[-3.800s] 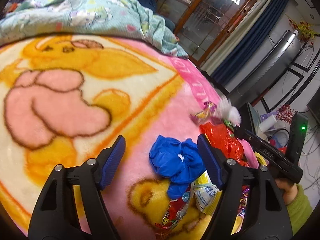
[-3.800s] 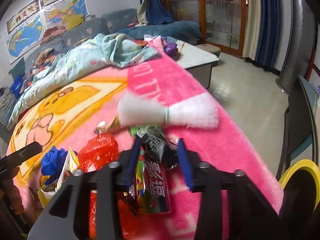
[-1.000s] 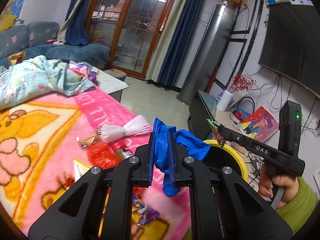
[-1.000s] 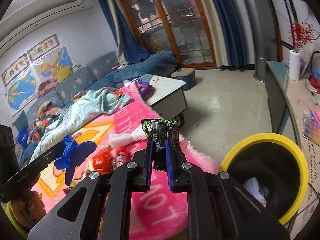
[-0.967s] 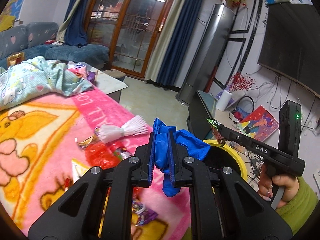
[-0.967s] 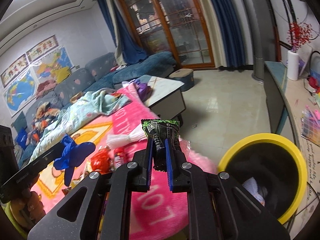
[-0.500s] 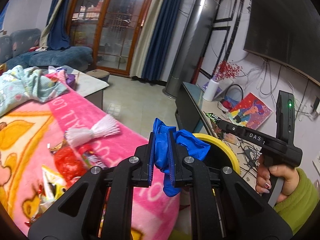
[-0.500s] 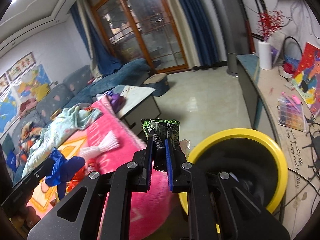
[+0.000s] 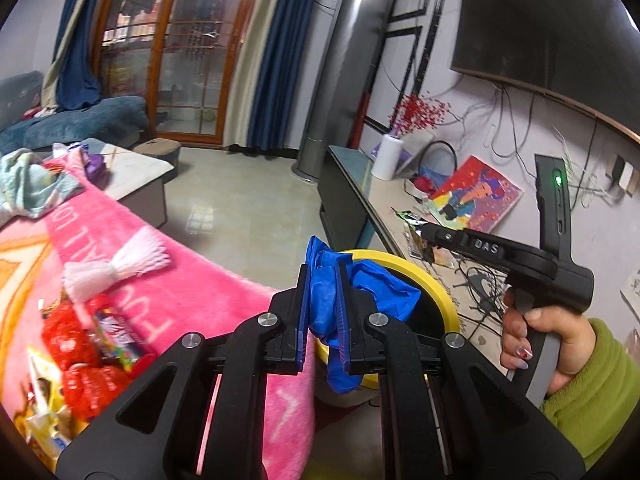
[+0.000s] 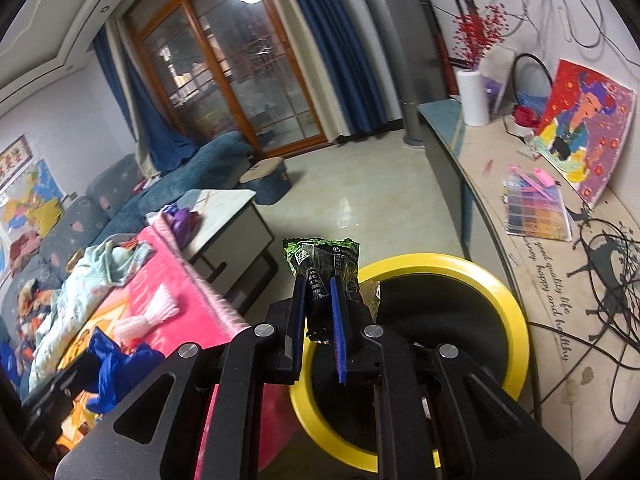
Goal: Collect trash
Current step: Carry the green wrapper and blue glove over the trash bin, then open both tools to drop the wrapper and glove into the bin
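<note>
Both grippers hold trash near the yellow bin [image 10: 516, 320].

The bin's near rim is hidden behind the grippers, and its dark inside cannot be made out. The left gripper [image 9: 323, 300] pinches a crumpled blue glove [image 9: 384, 288] hanging downward; the right gripper [image 10: 318, 312] clamps a green wrapper [image 10: 324, 258] standing upright, long axis along its fingers.

Wrappers [image 9: 86, 344] on pink blanket [image 9: 224, 296]

Right gripper [image 10: 318, 304] clamps green wrapper [image 10: 324, 260] above yellow bin [image 10: 516, 320].
</note>
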`<state>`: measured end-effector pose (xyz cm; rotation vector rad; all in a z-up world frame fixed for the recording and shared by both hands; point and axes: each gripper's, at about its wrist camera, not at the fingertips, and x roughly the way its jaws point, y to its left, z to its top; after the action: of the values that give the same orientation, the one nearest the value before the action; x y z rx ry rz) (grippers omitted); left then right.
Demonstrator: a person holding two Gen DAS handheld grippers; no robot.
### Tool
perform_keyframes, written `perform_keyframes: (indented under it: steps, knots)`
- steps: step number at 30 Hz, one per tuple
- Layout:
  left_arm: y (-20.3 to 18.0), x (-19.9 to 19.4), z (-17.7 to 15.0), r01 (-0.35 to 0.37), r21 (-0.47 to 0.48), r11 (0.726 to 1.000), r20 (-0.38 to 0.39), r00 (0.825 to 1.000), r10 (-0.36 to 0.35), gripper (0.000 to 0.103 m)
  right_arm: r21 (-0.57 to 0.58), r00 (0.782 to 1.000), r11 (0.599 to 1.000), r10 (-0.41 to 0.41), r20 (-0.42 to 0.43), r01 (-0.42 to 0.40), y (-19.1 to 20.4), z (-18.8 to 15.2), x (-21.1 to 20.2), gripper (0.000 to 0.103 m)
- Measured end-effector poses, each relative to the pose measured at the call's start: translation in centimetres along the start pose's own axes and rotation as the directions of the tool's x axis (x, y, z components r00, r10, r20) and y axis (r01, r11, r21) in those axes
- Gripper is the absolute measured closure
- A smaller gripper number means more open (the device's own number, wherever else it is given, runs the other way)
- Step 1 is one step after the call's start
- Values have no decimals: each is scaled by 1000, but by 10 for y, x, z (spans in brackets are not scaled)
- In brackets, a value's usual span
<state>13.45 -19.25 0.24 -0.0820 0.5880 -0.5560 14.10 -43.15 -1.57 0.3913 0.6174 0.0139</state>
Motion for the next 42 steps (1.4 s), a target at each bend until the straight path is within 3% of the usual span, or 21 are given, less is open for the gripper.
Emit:
perform_keyframes:
  steps: [17, 27, 39, 41, 42]
  knots:
    - [-37, 69, -13, 70, 85, 994, -120, 991, -60, 96, 83, 996, 993, -77, -48, 81, -49, -7, 22, 91]
    - [-38, 106, -23, 87, 60, 994, -203, 976, -74, 96, 119, 990, 986, -102, -101, 113, -75, -18, 41, 91]
    - [-42, 127, -25, 92, 58, 994, -237, 969, -76, 96, 163, 981, 976, -117, -153, 142, -94, -27, 56, 87]
    - [-43, 130, -22, 92, 55, 994, -234, 969, -77, 94, 172, 981, 974, -120, -152, 146, -96, -27, 56, 84]
    - [-43, 131, -21, 92, 55, 994, -234, 969, -76, 86, 177, 981, 973, -122, -152, 149, -97, -27, 55, 82]
